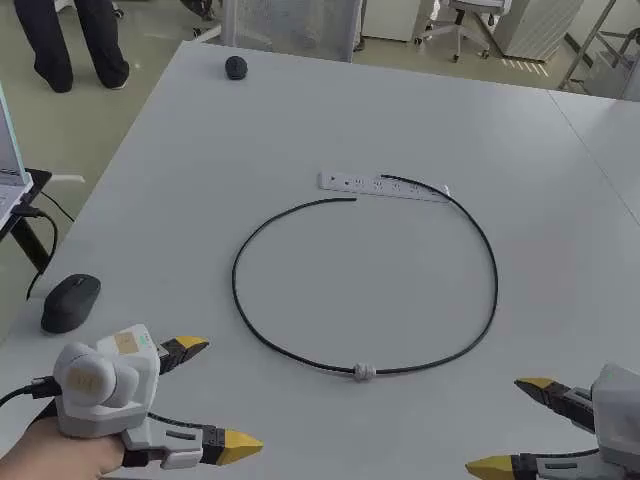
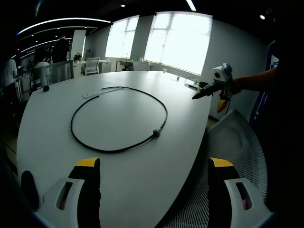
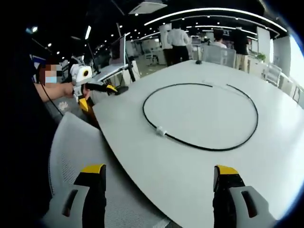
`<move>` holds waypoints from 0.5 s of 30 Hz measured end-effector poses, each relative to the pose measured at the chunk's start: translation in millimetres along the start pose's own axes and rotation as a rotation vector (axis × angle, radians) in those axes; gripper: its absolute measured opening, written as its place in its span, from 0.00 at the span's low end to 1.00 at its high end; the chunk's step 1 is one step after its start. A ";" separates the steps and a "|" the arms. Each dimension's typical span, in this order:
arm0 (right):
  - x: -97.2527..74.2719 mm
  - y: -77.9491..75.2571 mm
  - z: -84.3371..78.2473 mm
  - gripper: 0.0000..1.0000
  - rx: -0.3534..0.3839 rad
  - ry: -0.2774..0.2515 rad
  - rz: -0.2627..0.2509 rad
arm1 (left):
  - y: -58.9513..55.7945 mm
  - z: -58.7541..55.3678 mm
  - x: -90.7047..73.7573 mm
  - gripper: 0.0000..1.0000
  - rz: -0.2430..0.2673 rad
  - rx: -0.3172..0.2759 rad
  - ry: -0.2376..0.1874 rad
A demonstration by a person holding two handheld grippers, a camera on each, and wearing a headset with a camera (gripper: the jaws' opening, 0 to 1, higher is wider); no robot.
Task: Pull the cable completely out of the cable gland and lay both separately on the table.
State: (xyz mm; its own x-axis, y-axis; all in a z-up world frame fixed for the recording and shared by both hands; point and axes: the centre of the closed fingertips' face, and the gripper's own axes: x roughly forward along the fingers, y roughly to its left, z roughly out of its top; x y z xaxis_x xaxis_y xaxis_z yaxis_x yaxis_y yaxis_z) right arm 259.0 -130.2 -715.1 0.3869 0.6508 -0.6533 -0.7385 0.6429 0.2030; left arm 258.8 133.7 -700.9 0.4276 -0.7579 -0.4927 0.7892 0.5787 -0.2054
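Head view: black cable (image 1: 234,270) lies looped mid-tabletop (image 1: 360,290) with the cable gland (image 1: 364,371) threaded on its near arc, so nothing is done yet, while left gripper (image 1: 225,392) and right gripper (image 1: 505,424) hover at the near edge, fingers spread and empty.

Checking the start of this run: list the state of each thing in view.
cable: looped on the table, threaded through the cable gland.
cable gland: on the cable, not pulled off.
left gripper: open, empty.
right gripper: open, empty.
power strip: flat, one cable end lying across it.
computer mouse: resting near the table's edge.
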 end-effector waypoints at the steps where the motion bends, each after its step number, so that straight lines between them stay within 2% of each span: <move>1: -0.4 -0.8 2.6 0.97 -0.004 -0.002 0.003 | 0.2 0.3 -0.1 0.91 0.001 0.000 0.000; 9: 2.7 -10.0 10.2 0.97 -0.021 0.010 0.030 | 4.3 4.4 2.3 0.90 0.030 -0.022 -0.011; 15: 8.2 -6.2 18.2 0.97 -0.052 0.016 0.070 | 1.9 -1.5 5.7 0.89 0.038 -0.011 0.020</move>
State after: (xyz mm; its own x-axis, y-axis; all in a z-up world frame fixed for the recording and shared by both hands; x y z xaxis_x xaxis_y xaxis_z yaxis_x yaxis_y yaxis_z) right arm 276.8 -121.5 -708.4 0.3252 0.6864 -0.6504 -0.7911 0.5743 0.2106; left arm 262.0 130.9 -705.4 0.4483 -0.7291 -0.5172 0.7674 0.6106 -0.1956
